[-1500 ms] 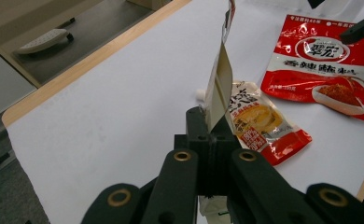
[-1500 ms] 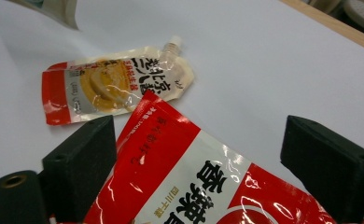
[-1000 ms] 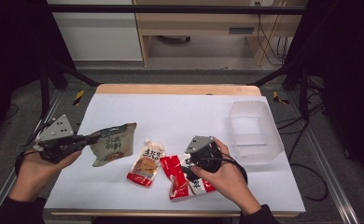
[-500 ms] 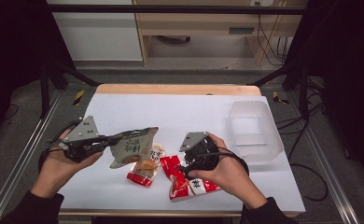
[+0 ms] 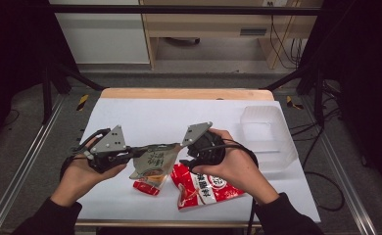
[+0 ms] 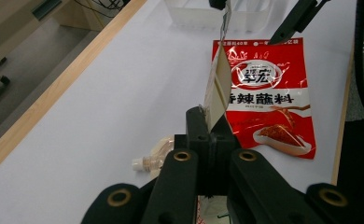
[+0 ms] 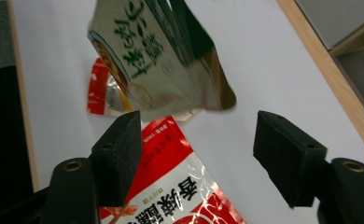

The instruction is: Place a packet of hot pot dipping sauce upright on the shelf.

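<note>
A: Where's the grey-green pouch (image 5: pixel 155 159)?

B: Lifted off the tabletop (image 5: pixel 179 115) near its front edge, above a small spouted sachet (image 5: pixel 146 186). The left gripper (image 6: pixel 207 135) pinches its end; its long axis runs toward the right gripper (image 7: pixel 196 149), whose jaws are spread.

A: So which step?

B: Likely a handover. The right must close on the pouch's free edge. A red pouch (image 5: pixel 203 188) lies flat beneath.

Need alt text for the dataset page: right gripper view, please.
The open right gripper hovers over a red sauce pouch lying on the white table. Ahead of it, a grey-green pouch hangs in the air, partly covering a smaller red-and-clear pouch.
</note>
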